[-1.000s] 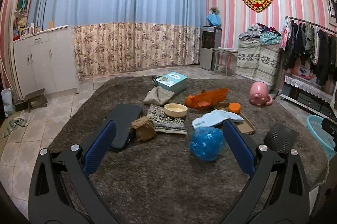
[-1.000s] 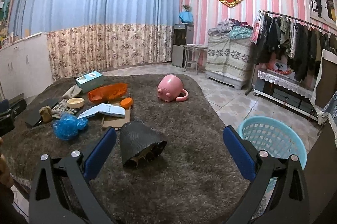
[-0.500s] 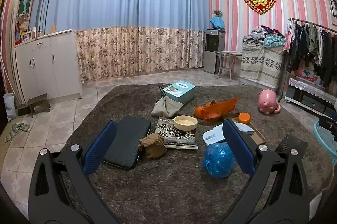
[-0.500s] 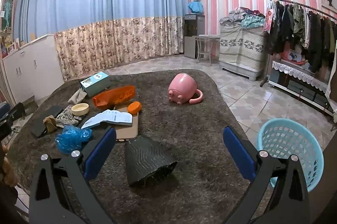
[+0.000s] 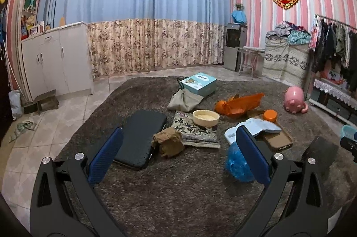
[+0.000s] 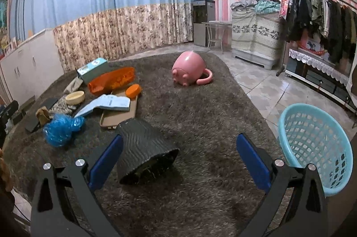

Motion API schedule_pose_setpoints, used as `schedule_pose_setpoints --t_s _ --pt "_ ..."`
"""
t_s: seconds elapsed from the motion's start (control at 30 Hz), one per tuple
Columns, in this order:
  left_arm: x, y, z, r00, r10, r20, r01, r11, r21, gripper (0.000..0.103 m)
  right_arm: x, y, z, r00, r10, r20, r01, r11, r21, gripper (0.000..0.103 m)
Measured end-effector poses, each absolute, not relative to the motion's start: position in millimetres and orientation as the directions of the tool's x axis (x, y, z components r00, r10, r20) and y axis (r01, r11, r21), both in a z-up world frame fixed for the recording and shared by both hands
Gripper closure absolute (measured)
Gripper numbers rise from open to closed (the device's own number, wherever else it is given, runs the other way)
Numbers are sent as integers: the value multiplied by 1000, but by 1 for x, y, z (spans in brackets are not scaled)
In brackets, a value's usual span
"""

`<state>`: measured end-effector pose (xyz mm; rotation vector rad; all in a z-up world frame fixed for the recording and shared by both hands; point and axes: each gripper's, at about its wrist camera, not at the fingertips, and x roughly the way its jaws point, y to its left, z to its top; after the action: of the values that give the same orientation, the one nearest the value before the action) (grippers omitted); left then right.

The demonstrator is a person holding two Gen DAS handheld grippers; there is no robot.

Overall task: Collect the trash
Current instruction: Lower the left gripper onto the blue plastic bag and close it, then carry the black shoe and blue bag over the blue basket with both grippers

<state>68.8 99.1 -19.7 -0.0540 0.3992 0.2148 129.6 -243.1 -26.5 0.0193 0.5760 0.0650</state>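
Note:
Trash lies on a brown shag rug [image 5: 178, 188]: a crumpled blue plastic bag [image 5: 237, 163], a brown paper wad [image 5: 168, 144], an orange bag [image 5: 238, 104] and a white paper [image 5: 254, 125]. My left gripper [image 5: 178, 156] is open and empty above the rug, the blue bag by its right finger. My right gripper [image 6: 178, 159] is open and empty over a tipped black bin [image 6: 142, 150]. The blue bag [image 6: 60, 128] lies to its left. A light blue basket [image 6: 316, 150] stands at its right, off the rug.
On the rug lie a black case [image 5: 140, 136], a patterned book [image 5: 194, 130] with a cream bowl [image 5: 205, 117], a teal box [image 5: 198, 83], a brown tray [image 6: 118, 112], an orange lid [image 6: 133, 91] and a pink pig-shaped pot [image 6: 189, 69]. White cabinets [image 5: 55, 60] stand left, a clothes rack [image 6: 319, 14] right.
The left gripper has pulled back and risen, so the blue bag sits near its right finger. The right gripper has shifted closer to the black bin and the basket. Both stayed open.

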Motion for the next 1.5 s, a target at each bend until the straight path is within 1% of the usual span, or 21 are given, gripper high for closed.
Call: schedule_pose_setpoints --t_s 0.07,0.3,0.43,0.57,0.67,0.7,0.73,0.77,0.9,1.03,1.17,1.27,1.3,1.37,1.4,1.43,1.47,1.5 --pt "71 101 -24 891 208 -403 -227 974 2 5 133 -238 -30 830 71 -553 -66 997 28 4" --pt "78 112 -36 876 182 -446 -207 978 -7 5 152 -217 -46 790 111 -603 -126 992 17 4" --pt "82 109 -41 876 150 -459 -179 984 -20 5 160 -207 -58 766 91 -636 -136 991 -21 4" --pt "86 102 -48 866 142 -479 -161 987 1 5 165 -203 -70 741 97 -664 -153 988 -27 4" --pt "88 99 -52 860 131 -493 -151 988 -1 5 162 -201 -70 749 90 -656 -155 987 -42 5" --pt "89 97 -53 857 127 -499 -148 989 -2 5 161 -201 -69 751 92 -653 -158 987 -43 7" --pt "90 95 -53 856 125 -502 -145 989 -1 5 160 -201 -68 753 102 -650 -167 985 -38 16" --pt "91 94 -53 855 124 -504 -144 990 1 5 159 -202 -68 750 112 -652 -175 984 -32 17" --pt "95 81 -53 855 97 -509 -111 994 2 5 157 -202 -66 756 118 -643 -183 983 -34 18" --pt "101 62 -53 858 68 -510 -71 997 13 5 153 -211 -57 780 112 -616 -162 986 -26 18" --pt "120 37 -62 821 17 -571 -12 1000 12 5 152 -227 -50 799 78 -596 -110 994 -16 18" --pt "134 22 -71 794 10 -608 13 999 33 5 151 -241 -47 805 37 -592 -58 998 -16 18" --pt "138 18 -74 788 -2 -615 26 999 31 8 152 -246 -46 806 32 -592 -47 999 -10 18" --pt "145 12 -79 773 -17 -634 48 998 31 20 151 -255 -44 808 25 -588 -26 1000 7 18" --pt "148 11 -81 764 -26 -644 58 998 29 34 150 -258 -43 810 23 -585 -19 1000 13 18" --pt "150 11 -82 756 -33 -653 65 998 25 45 149 -263 -42 813 18 -582 -9 1000 19 18" --pt "152 11 -84 751 -35 -660 67 997 23 49 148 -267 -40 815 13 -579 2 1000 26 18" --pt "152 11 -85 748 -36 -662 66 998 21 58 146 -271 -39 816 11 -577 10 999 33 18"
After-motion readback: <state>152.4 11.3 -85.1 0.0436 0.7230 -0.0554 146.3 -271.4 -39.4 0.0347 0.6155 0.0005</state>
